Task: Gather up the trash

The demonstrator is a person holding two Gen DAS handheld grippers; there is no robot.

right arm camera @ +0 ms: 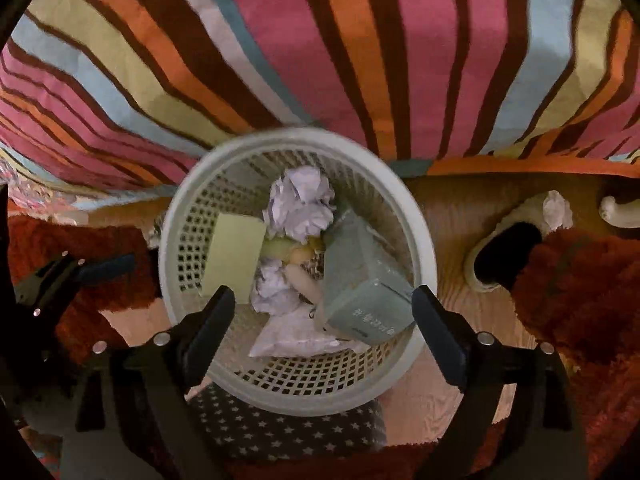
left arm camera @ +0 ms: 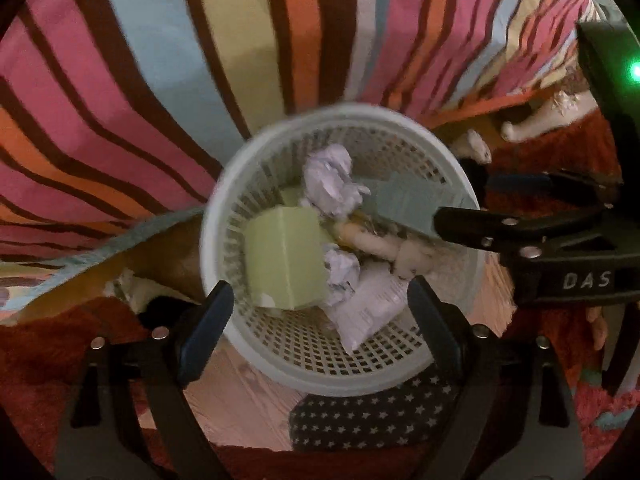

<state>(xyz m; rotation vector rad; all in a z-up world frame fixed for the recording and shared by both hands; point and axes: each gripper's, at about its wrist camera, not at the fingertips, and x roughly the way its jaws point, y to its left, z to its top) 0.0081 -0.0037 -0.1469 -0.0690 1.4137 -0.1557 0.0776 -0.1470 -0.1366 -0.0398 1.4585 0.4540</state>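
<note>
**Both grippers poised over a filled waste basket**

A white perforated basket (right arm camera: 288, 376) stands on the wooden floor (right arm camera: 452, 240) against the edge of a bed draped in a striped cover (right arm camera: 320, 40). Inside it lie a crumpled paper ball (right arm camera: 300, 204), a pale green box (right arm camera: 234, 256), a grey-blue box (right arm camera: 360, 280) leaning against the right wall with printed text on its end, a smaller paper wad (right arm camera: 276, 288) and a white printed packet (right arm camera: 296, 344).

The right gripper (right arm camera: 322, 332) is above the basket's near rim, jaws spread wide with nothing between them. The left gripper (left arm camera: 320, 320) is likewise above the near rim, jaws apart and empty.

A red shaggy rug (right arm camera: 580, 300) lies to the right, a slipper (right arm camera: 504, 256) at its edge. A star-patterned cloth (right arm camera: 288, 432) sits just below the basket.
</note>
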